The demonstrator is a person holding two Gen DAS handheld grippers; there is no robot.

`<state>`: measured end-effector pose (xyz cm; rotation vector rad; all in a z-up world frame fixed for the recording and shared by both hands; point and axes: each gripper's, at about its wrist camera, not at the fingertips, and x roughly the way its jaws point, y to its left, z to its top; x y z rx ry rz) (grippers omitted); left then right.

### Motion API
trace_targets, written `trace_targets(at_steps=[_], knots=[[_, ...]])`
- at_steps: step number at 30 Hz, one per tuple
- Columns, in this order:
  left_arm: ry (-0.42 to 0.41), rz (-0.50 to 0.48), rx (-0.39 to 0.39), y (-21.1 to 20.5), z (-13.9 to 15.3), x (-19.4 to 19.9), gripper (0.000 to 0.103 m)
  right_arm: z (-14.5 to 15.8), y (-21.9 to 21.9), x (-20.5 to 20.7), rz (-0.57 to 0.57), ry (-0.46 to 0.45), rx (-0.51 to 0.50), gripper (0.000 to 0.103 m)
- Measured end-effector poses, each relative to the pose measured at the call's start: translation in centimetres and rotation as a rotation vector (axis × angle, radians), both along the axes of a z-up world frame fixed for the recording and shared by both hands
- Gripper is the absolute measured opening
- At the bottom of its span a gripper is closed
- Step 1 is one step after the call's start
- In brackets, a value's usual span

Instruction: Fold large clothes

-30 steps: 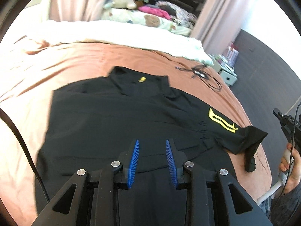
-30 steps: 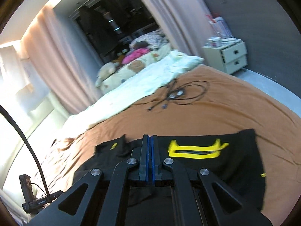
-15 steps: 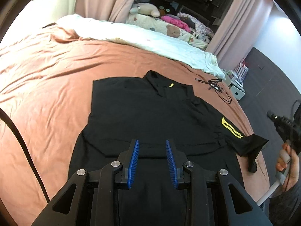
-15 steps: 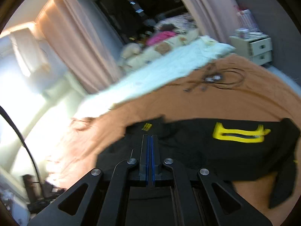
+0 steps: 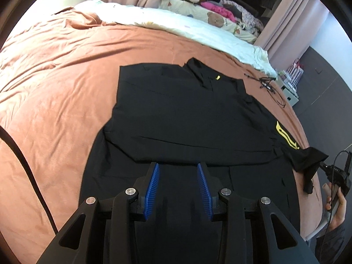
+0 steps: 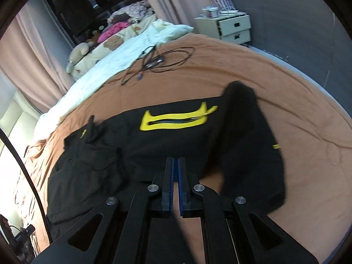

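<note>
black jacket [image 6: 167, 145] on brown bedspread [image 6: 275, 70] — right gripper [image 6: 175, 165] fingers together

The black garment [image 5: 198, 118] carries a bright yellow patch [image 6: 176, 120] with a dark slit through it and a small yellow tag [image 5: 218, 77] at its collar, and it lies on a rust-brown bedspread [image 5: 57, 83]. Beyond the garment a cream-white quilt [image 5: 198, 33] runs across the bedspread, backed by pale bedding printed with brown bears [image 5: 216, 17] and a hot-pink bundle [image 5: 215, 8]. Dusty-pink curtains [image 6: 28, 61] hang behind that, and both grippers are black with blue ribbed pads [image 5: 153, 189].
</note>
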<state>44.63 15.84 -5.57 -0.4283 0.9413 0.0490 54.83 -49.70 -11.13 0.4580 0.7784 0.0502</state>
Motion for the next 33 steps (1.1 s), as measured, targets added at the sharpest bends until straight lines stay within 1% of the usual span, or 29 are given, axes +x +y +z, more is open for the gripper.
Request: trace_targets(at_steps=[1, 2, 4, 5, 7, 9, 10, 16, 17, 18, 19, 20, 21, 22, 23, 26, 30, 31, 33], knots=[[0.005, -0.002, -0.002, -0.2, -0.3, 0.2, 0.038, 0.1, -0.5, 0.3, -0.007, 0.005, -0.005, 0.01], [0.009, -0.003, -0.004, -0.4, -0.4, 0.3, 0.038, 0.1, -1.6, 0.7, -0.014, 0.002, -0.003, 0.044], [0.016, -0.01, -0.004, -0.8, -0.8, 0.7, 0.038, 0.5, -2.9, 1.5, -0.023, -0.016, 0.021, 0.102], [0.02, -0.015, -0.002, -1.1, -0.9, 0.8, 0.038, 0.7, -3.2, 1.9, -0.026, -0.019, 0.025, 0.103], [0.025, -0.024, 0.004, -1.5, -1.1, 1.1, 0.038, 1.2, -3.7, 3.1, -0.028, -0.019, 0.032, 0.103], [0.031, -0.029, 0.012, -1.9, -1.2, 1.4, 0.038, 1.4, -3.6, 4.0, -0.048, -0.002, 0.015, 0.103], [0.032, -0.031, 0.013, -2.1, -1.3, 1.5, 0.038, 1.4, -4.2, 5.1, -0.062, 0.005, 0.003, 0.103], [0.039, -0.031, 0.031, -2.2, -1.5, 1.5, 0.038, 2.4, -3.3, 9.0, -0.123, 0.001, -0.046, 0.103], [0.041, -0.025, 0.033, -2.0, -1.5, 1.3, 0.038, 2.4, -3.6, 10.0, -0.133, 0.006, -0.043, 0.102], [0.041, -0.021, 0.033, -1.9, -1.5, 1.2, 0.038, 2.4, -3.5, 10.7, -0.137, 0.011, -0.04, 0.099], [0.041, -0.014, 0.033, -1.6, -1.5, 1.0, 0.038, 2.4, -3.5, 11.7, -0.148, 0.024, -0.045, 0.082], [0.042, -0.006, 0.032, -1.3, -1.6, 0.7, 0.038, 2.5, -2.8, 12.1, -0.155, 0.04, -0.058, 0.049], [0.044, 0.001, 0.031, -1.1, -1.6, 0.6, 0.038, 2.5, -2.6, 13.1, -0.16, 0.068, -0.08, 0.036], [0.046, 0.007, 0.031, -0.8, -1.6, 0.3, 0.038, 2.5, -2.2, 14.2, -0.154, 0.082, -0.089, 0.028], [0.046, 0.011, 0.032, -0.6, -1.6, 0.0, 0.038, 3.1, -0.6, 15.3, -0.14, 0.075, -0.098, 0.02], [0.043, 0.03, 0.037, 0.2, -1.4, -1.1, 0.038, 4.7, 1.9, 17.0, -0.1, 0.044, -0.15, 0.012], [0.026, 0.072, 0.025, 2.0, -0.9, -2.8, 0.038, 7.6, 6.5, 18.1, -0.056, -0.017, -0.167, 0.007], [0.02, 0.08, 0.022, 2.4, -0.7, -3.1, 0.038, 7.8, 8.4, 17.2, -0.047, -0.032, -0.168, 0.006], [0.008, 0.095, 0.013, 3.2, -0.3, -4.0, 0.038, 9.6, 10.7, 16.9, -0.025, -0.07, -0.176, 0.005]])
